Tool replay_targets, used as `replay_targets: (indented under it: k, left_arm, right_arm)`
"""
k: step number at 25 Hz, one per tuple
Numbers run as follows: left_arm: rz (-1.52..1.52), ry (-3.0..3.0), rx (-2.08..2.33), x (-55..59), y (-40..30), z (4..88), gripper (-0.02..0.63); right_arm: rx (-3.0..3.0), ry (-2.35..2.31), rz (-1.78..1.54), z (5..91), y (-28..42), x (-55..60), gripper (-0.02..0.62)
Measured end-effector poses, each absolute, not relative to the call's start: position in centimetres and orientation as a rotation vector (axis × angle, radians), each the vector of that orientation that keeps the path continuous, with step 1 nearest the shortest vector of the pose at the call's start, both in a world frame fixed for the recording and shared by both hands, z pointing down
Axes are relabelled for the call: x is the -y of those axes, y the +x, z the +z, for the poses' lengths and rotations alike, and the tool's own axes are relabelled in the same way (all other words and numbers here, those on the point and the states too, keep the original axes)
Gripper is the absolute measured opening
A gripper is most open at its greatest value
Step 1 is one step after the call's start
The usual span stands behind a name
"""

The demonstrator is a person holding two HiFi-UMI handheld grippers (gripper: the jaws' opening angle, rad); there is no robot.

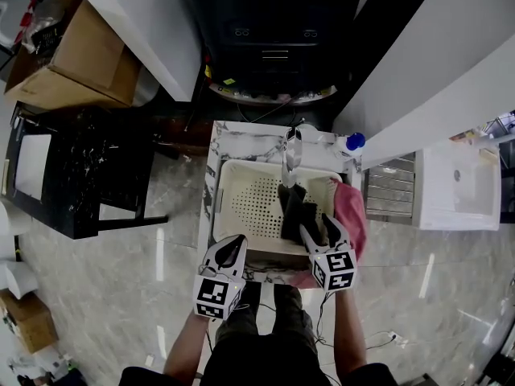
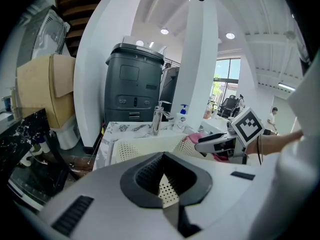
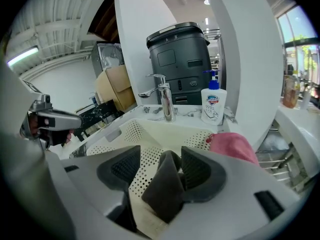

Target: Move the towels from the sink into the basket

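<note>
Smooth white shells and ribbed dark pads are seen on both grippers, and each is capped at its near end with a cube of black-and-white square markers. The left gripper is held over the near rim of the basket, toward its left. Its jaws are brought together at the tips and nothing is caught between them. The right gripper is held over the near right part of the basket with its jaws spread wide. A dark grey towel is found between them, folded into a soft upright peak. It leans against the right pad without being squeezed, and its lower folds are laid on the basket floor.

The basket is a cream plastic tub, rectangular with rounded corners. Its floor and walls are pierced with rows of small round holes, and a slot handle is cut in its left wall. It is set on a white counter veined in grey like marble, below the curved spout of a polished metal faucet. A pink towel, soft and rumpled, is draped over the basket's right rim and hangs down its outer side.

A white soap bottle with a blue pump is stood on the counter just right of the faucet. Beyond the counter a dark grey, boxy bin is placed between slanted white panels. A brown cardboard box is seen at the far left.
</note>
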State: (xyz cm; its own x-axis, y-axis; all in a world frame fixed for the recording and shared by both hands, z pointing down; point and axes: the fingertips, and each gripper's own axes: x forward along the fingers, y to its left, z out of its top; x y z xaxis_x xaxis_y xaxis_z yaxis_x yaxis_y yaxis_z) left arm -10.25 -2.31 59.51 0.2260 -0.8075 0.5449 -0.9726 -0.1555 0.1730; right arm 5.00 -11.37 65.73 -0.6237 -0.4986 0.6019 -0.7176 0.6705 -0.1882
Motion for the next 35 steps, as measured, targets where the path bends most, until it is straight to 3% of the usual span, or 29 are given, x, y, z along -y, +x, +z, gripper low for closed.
replay_targets:
  k: [16, 24, 35]
  left_arm:
    - [0.415, 2.115, 1.680, 3.1, -9.8, 54.3, 0.008]
    - [0.382, 2.180, 1.701, 3.5, -10.1, 51.0, 0.008]
    - [0.349, 2.321, 1.646, 4.8, -7.8, 47.5, 0.008]
  right_arm:
    - [2.484, 1.003, 0.459, 58.6, 5.4, 11.4, 0.251]
    - [2.523, 1.130, 0.365, 53.6, 6.5, 11.7, 0.127]
    - [2.512, 1.358, 0.283, 48.7, 10.7, 11.1, 0.043]
